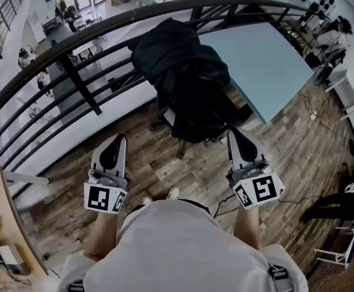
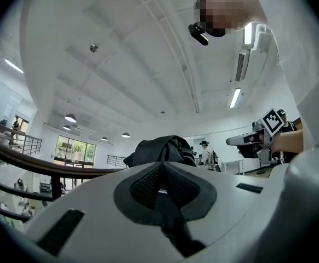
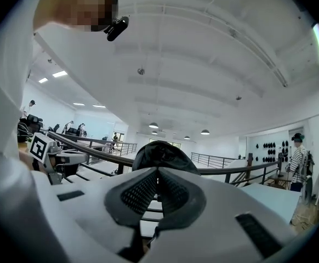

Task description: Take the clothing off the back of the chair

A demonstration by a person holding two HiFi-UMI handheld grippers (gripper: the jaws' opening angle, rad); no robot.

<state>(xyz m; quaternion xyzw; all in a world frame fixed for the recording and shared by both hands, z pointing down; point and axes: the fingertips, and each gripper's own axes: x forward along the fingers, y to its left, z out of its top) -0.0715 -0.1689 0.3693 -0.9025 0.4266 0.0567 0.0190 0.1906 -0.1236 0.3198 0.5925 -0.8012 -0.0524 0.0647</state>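
Observation:
A black piece of clothing (image 1: 172, 56) hangs bunched over the back of a black office chair (image 1: 201, 117), just in front of me. Both grippers are held level, short of the chair and apart from it, one on each side. My left gripper (image 1: 117, 141) is shut with nothing between its pads. My right gripper (image 1: 236, 134) is also shut and holds nothing. In the left gripper view the clothing (image 2: 162, 148) rises just beyond the closed jaws, with the right gripper (image 2: 254, 139) off to the side. The right gripper view shows the clothing (image 3: 162, 155) straight ahead over its closed jaws.
A curved black railing (image 1: 73, 72) runs behind the chair, with a drop to a lower floor beyond it. A light blue table (image 1: 268, 59) stands right of the chair. A person (image 1: 332, 38) stands at the far right. A cable (image 1: 292, 142) lies on the wooden floor.

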